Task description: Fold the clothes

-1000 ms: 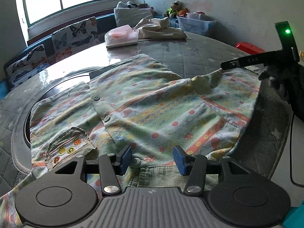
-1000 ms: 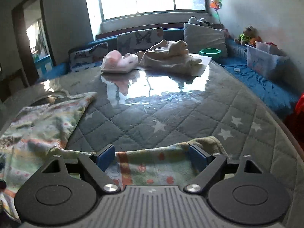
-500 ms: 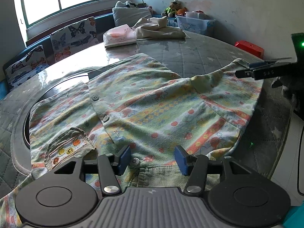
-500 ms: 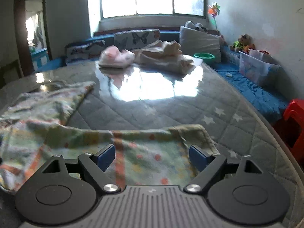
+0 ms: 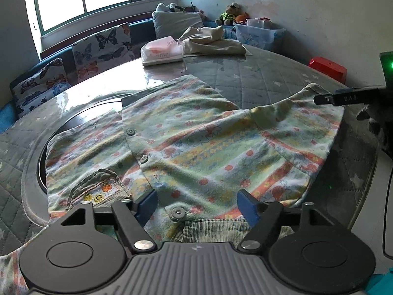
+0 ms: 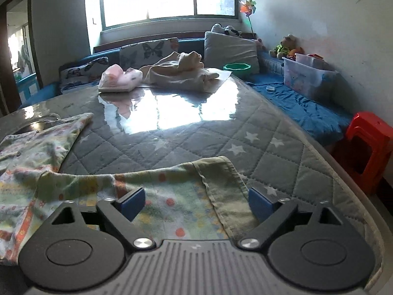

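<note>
Left wrist view: a pale green child's cardigan with orange, yellow and blue printed bands and grey buttons (image 5: 196,145) lies spread, front up, on a round table under a grey quilted star-patterned cover with a clear glossy sheet (image 5: 258,78); its ribbed corduroy hem (image 5: 216,228) lies nearest the camera, and a small embroidered corduroy pocket (image 5: 98,191) lies on the left panel; the left gripper (image 5: 196,204) is released, its blue pads either side of the lowest button, jaws opening, nothing pinched. The right gripper (image 5: 343,98) enters from the right edge, just above the spread sleeve; from here its grip cannot be judged.

Right wrist view: the sleeve cuff with a plain green band (image 6: 221,189) lies flat on the table near its edge, between the parted blue pads of the right gripper (image 6: 196,204); jaws opening, no pad pressing cloth. At the far side of the table rest a cream crumpled garment (image 6: 181,71) and a pink soft tissue pack (image 6: 120,78); a red plastic stool (image 6: 366,145) stands beside the table.
</note>
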